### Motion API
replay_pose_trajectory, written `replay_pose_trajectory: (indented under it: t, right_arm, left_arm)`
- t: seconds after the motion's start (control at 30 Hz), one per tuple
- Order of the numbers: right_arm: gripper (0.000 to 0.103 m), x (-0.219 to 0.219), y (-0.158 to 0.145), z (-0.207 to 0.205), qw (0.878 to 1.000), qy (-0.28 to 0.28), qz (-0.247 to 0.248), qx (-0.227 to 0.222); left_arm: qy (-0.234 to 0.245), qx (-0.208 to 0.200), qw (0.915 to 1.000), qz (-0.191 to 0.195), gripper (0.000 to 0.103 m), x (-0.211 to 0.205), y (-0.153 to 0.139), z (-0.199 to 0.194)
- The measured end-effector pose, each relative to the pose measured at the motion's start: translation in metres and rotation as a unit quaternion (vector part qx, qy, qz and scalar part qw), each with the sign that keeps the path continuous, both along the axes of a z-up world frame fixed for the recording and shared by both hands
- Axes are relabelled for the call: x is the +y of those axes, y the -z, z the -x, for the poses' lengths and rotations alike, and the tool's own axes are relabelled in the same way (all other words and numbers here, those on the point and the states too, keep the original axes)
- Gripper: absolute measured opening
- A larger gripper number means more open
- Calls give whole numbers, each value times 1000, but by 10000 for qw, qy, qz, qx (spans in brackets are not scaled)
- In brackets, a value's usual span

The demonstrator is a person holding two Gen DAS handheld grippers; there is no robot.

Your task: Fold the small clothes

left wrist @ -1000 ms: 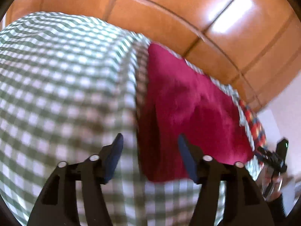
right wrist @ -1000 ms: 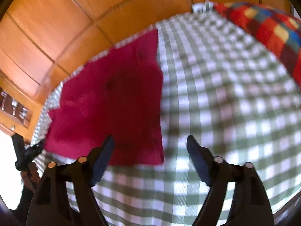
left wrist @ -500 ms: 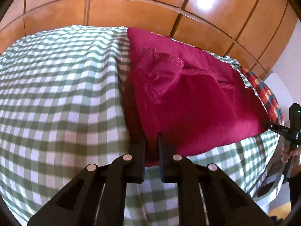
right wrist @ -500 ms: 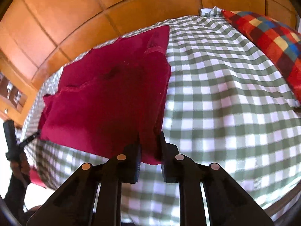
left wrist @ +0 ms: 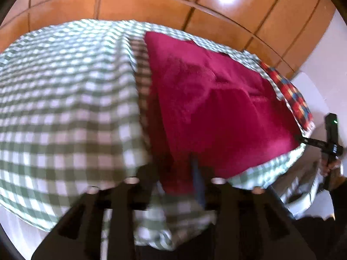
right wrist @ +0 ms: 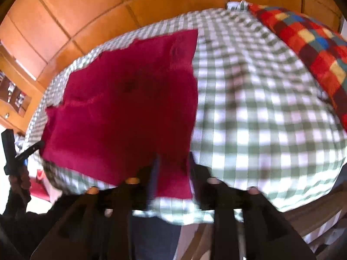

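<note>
A dark red garment [left wrist: 216,108] [right wrist: 130,112] lies spread on a green-and-white checked cloth [left wrist: 65,108] [right wrist: 260,119]. In the left wrist view my left gripper [left wrist: 174,173] straddles the garment's near left corner. Its jaws are opening, with the red fabric loose between them. In the right wrist view my right gripper [right wrist: 172,169] straddles the near right corner in the same way, jaws opening around the fabric. Each view also shows the other gripper at the garment's far corner, in a person's hand: the right gripper [left wrist: 329,143] and the left gripper [right wrist: 13,151]. Both views are motion-blurred.
A multicoloured checked cushion [right wrist: 303,43] [left wrist: 290,95] lies at the cloth's right end. Orange wooden panels [left wrist: 151,2] rise behind the far edge. The cloth hangs over the near edge just under both grippers. A wooden chair [right wrist: 314,216] stands at the lower right.
Half a second ago both grippers were pinched shut on the garment's near corners. Now both pairs of jaws stand apart, and both hands have drawn back towards the near edge.
</note>
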State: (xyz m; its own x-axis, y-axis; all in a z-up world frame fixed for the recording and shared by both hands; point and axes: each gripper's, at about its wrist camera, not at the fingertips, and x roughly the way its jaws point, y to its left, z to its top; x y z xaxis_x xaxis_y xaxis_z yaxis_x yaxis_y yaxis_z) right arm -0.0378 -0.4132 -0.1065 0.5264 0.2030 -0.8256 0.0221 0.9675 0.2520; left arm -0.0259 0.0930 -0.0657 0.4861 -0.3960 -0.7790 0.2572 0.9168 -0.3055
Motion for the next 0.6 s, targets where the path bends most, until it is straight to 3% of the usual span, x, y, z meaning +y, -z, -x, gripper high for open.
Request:
replay_pose_trajectory:
  t: [0.07,0.33,0.37,0.4,0.43,0.5,0.53,0.6]
  right_arm:
    - [50,1,-5,-11,9998,66,56,-163]
    - [50,-3,4,-74,9991,312,187,-232]
    - [48,-4,6,-80,9992,315,158,-207]
    - [32,-4,7,-85,9993,299,132,-186]
    - [22,-3,7,-86,9994,266,136,-170]
    - [9,2,5,-84,9992,181,296,-202]
    - [9,5,2,-81,9989,136,371,-239]
    - [8,9,-9,-71,9979,90,529,-361]
  left_arm:
    - [-80,-146,9999,1,45,2,-5,-14]
    - [-179,-318,9993,1,46,-9,-3,-71]
    - [-156,-285,9995,29,45,-13,-2,-76]
    - [-116,-237,9996,48,39,-16,0,-80]
    - [-65,-189,9998,83,26,-18,3,-84]
    - [-66,-175,9998,58,18,-20,6,-86]
    - [-62,-215,9997,74,10,-20,5,-85]
    - [-40,-330,9994,137,6,-19,0,-80]
